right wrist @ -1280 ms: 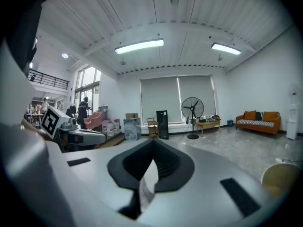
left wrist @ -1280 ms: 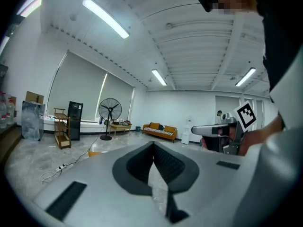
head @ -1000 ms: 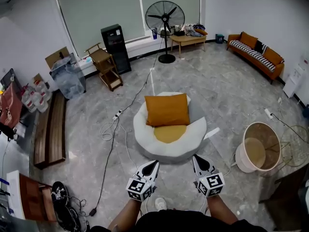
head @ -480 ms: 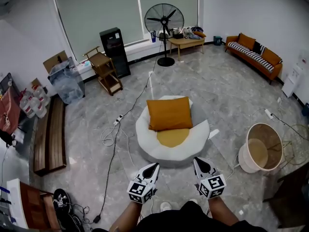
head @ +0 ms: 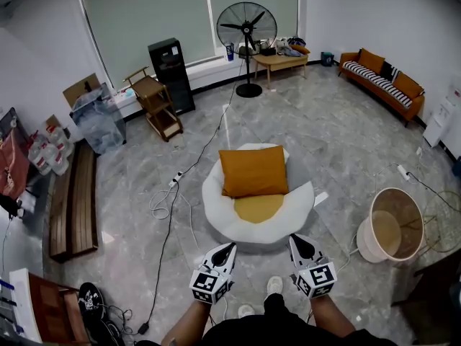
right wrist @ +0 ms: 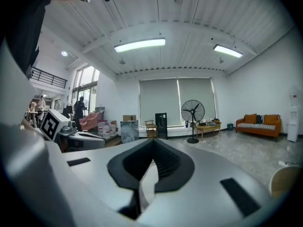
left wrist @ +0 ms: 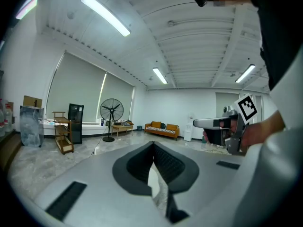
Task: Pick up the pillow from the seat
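Note:
An orange square pillow [head: 253, 171] leans on the back of a round white floor seat [head: 216, 209] with a yellow middle, seen in the head view. Both grippers hover side by side over the floor, short of the seat's near edge. The left gripper [head: 230, 246] points at the seat with its jaws shut and empty. The right gripper [head: 294, 238] is likewise shut on nothing. In the left gripper view the jaws [left wrist: 153, 146] meet with only room beyond; in the right gripper view the jaws [right wrist: 152, 144] do the same. Neither gripper view shows the pillow.
A tipped round basket [head: 392, 225] lies right of the seat. Cables [head: 169, 193] trail across the floor on the left beside a wooden bench [head: 72, 200]. A standing fan [head: 246, 27], black cabinet [head: 167, 63] and orange sofa [head: 382, 78] line the far walls.
The seat and pillow have slid slightly down and right in the head view as the person steps. A shoe now shows between the arms. Both grippers stay shut.

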A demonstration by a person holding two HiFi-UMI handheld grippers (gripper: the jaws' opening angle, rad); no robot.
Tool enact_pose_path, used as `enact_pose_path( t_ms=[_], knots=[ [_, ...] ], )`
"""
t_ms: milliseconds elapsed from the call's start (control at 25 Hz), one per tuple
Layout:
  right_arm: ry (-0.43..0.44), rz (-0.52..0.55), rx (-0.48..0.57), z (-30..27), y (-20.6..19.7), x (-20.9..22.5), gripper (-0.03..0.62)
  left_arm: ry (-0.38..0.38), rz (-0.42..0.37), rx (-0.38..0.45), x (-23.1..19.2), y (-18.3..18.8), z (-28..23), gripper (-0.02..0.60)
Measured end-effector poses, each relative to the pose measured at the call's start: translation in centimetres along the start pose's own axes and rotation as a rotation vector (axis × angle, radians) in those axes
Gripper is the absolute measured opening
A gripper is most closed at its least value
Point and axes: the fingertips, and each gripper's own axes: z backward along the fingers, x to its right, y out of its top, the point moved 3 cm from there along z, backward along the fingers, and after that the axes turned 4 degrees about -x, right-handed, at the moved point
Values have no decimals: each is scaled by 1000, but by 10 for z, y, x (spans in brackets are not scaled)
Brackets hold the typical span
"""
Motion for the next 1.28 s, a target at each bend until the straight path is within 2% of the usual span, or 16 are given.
enact_pose_path(
  t_ms=[240, 560, 840, 1040, 1280],
  knots=[
    [19, -9, -6, -24, 1, 31, 6, 29, 8, 7, -13, 7, -32, 11],
    [13, -59, -28, -66, -3, 101, 6, 61, 42, -46, -24, 12, -104, 11],
    [35, -86, -27, -89, 5, 161, 6, 70, 11, -65, -20, 28, -164, 11],
    [62, -78, -36, -98, 4, 188, 6, 106, 17, -69, -18, 37, -188, 11],
    [72, -86, -16, -121, 7, 205, 6, 144, 38, -87, -34, 31, -204, 11]
  ],
)
